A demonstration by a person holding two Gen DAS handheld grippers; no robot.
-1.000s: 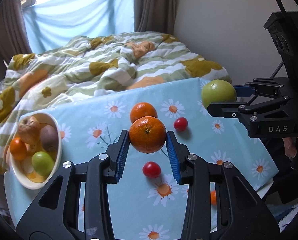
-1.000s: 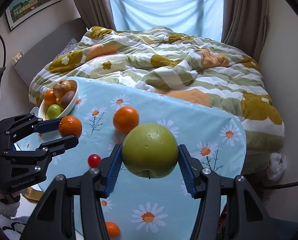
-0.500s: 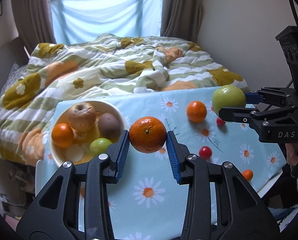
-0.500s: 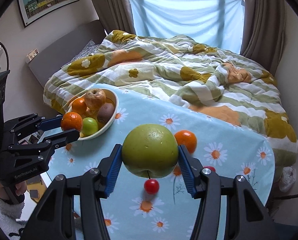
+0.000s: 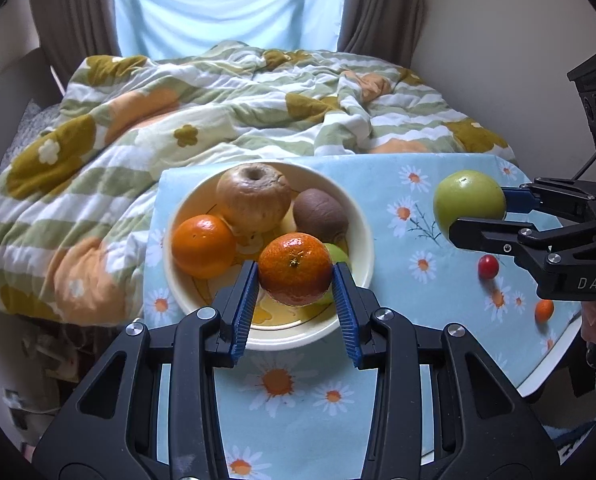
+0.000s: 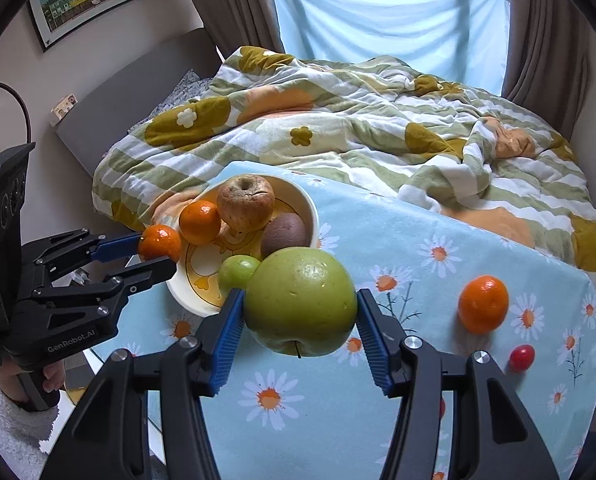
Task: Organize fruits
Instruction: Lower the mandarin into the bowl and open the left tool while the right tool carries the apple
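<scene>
My left gripper [image 5: 294,280] is shut on a mandarin [image 5: 295,268] and holds it above the near side of the cream bowl [image 5: 359,216]. The bowl holds an orange [image 5: 203,246], a brown apple [image 5: 254,197], a kiwi [image 5: 319,210] and a small green fruit [image 6: 238,272]. My right gripper [image 6: 299,314] is shut on a big green apple [image 6: 301,300], held above the table just right of the bowl [image 6: 311,208]. It also shows in the left wrist view [image 5: 469,202]. On the cloth lie an orange [image 6: 482,304] and a cherry tomato [image 6: 521,357].
The table wears a blue daisy cloth [image 5: 397,200]. A bed with a flowered quilt [image 5: 238,100] lies right behind it. A second cherry tomato [image 5: 488,267] and a small orange fruit [image 5: 544,310] lie near the table's right edge. A wall stands at the right.
Both grippers have swung left with their fruit. The mandarin went from over the table's middle to over the bowl. The green apple came up beside the bowl.
</scene>
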